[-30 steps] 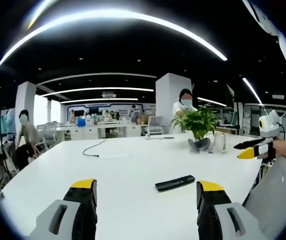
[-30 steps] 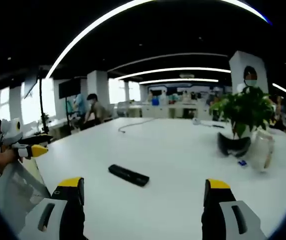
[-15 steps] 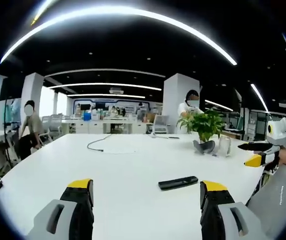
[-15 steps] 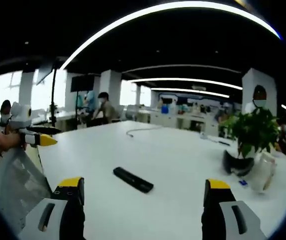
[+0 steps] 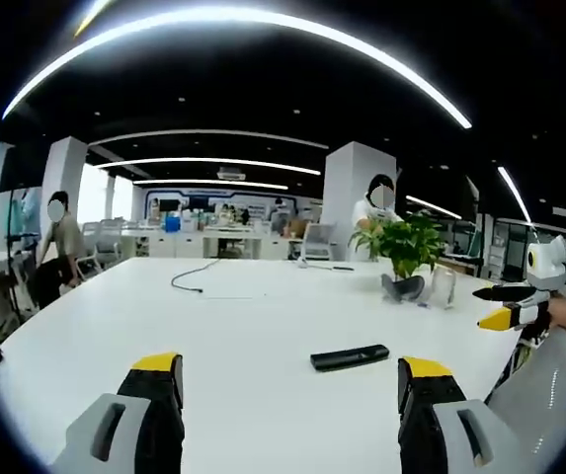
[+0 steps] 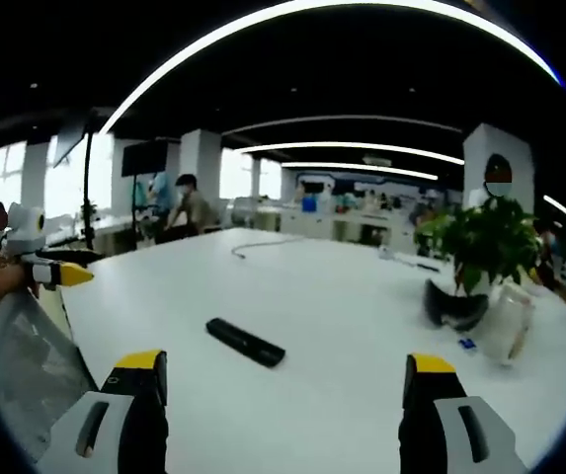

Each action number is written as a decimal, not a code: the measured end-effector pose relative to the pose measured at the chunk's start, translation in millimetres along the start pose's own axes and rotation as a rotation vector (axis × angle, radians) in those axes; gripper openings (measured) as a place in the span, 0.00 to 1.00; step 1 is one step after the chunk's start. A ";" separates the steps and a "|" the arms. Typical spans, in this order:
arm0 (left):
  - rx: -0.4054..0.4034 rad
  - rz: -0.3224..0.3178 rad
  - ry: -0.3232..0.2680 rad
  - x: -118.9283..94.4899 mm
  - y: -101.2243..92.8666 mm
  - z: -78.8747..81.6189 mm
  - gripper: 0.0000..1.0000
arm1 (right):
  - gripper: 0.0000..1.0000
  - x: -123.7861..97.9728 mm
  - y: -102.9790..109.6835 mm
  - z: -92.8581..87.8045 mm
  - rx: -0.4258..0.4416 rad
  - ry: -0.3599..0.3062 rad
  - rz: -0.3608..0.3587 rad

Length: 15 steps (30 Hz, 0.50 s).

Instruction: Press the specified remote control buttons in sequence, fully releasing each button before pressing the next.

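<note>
The remote control (image 5: 349, 357) lies flat on the white table (image 5: 243, 326), lower centre-right of the left gripper view, ahead of the left gripper (image 5: 290, 370), whose yellow-tipped jaws stand spread wide with nothing between them. Further right sit a potted plant (image 5: 405, 247) and the other gripper at the frame's right edge. In the right gripper view a grey cable (image 6: 263, 244) trails upper centre-left, the remote lies centre-left, and the right gripper (image 6: 287, 365) has its jaws spread apart, holding nothing, short of the remote
</note>
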<state>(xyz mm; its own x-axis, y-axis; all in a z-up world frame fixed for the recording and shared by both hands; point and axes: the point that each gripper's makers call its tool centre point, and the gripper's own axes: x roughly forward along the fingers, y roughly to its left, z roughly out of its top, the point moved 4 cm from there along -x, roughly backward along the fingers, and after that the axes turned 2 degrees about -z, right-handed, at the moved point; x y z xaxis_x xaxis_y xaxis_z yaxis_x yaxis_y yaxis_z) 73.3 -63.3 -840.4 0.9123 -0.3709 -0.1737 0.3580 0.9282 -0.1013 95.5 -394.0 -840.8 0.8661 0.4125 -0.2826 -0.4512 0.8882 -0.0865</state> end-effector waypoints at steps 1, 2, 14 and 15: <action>0.000 0.000 0.010 -0.5 0.1 -1.3 0.93 | 0.99 -0.3 -0.1 0.3 -0.002 -0.001 -0.003; 0.003 0.008 0.013 -1.5 1.1 -1.8 0.93 | 0.99 -2.0 0.4 0.3 -0.003 -0.005 -0.009; 0.016 0.021 0.060 -4.7 1.9 -9.0 0.95 | 0.97 -1.0 -1.8 -12.4 -0.069 0.097 -0.063; 0.025 0.021 0.059 -4.8 2.6 -8.5 0.95 | 0.97 -0.7 -1.7 -12.3 -0.076 0.101 -0.065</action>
<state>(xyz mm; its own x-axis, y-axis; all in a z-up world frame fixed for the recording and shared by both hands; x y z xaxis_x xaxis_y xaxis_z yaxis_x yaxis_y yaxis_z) 68.1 -59.4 -848.2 0.9065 -0.3520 -0.2332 0.3447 0.9359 -0.0726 93.1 -398.3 -852.2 0.8694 0.3290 -0.3687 -0.4135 0.8928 -0.1786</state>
